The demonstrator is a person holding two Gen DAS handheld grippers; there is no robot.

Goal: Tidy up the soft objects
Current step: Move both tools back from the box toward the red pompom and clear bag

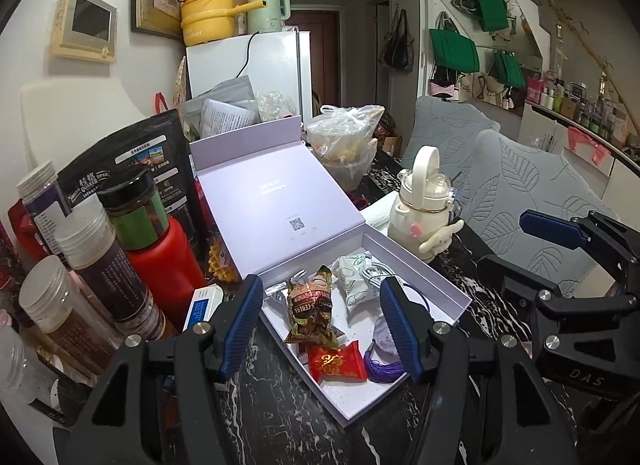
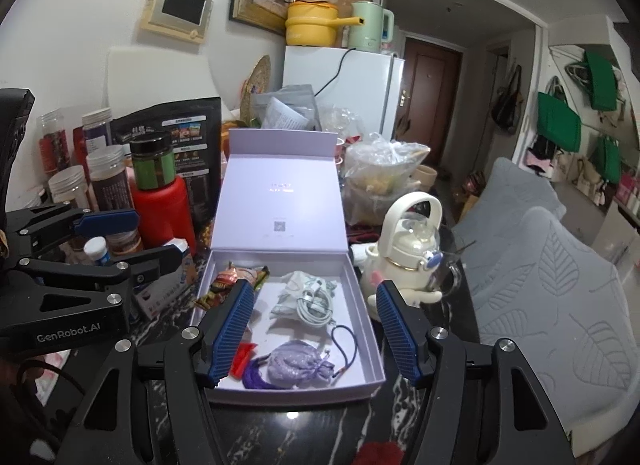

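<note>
— Where have the soft things got to?

— All in the lilac box [image 2: 362, 293] on the dark marbled worktop [image 1: 280, 417], its lid [image 2: 280, 201] propped open behind. The purple pouch [image 2: 298, 365] lies near the box's front wall, a hair tie [image 2: 346, 339] just beside it. Further back is the white bag [image 2: 296, 297] with a white cable [image 2: 316, 305] coiled on it.

— And the snacks?

— On the box's left side: a brown cereal packet [image 1: 312, 313], and a red packet [image 1: 338, 363] in front of that.

— Are the tongs holding anything?

— No. The left tongs [image 1: 322, 325] hang over the front of the box, part open, nothing between the blue pads. The right tongs [image 2: 316, 335] hang over it too, also part open and empty.

— What else is near the box?

— A white bottle [image 2: 408, 253] just right of it; a red flask [image 2: 164, 213] and jars [image 1: 124, 273] crowd its left.
</note>
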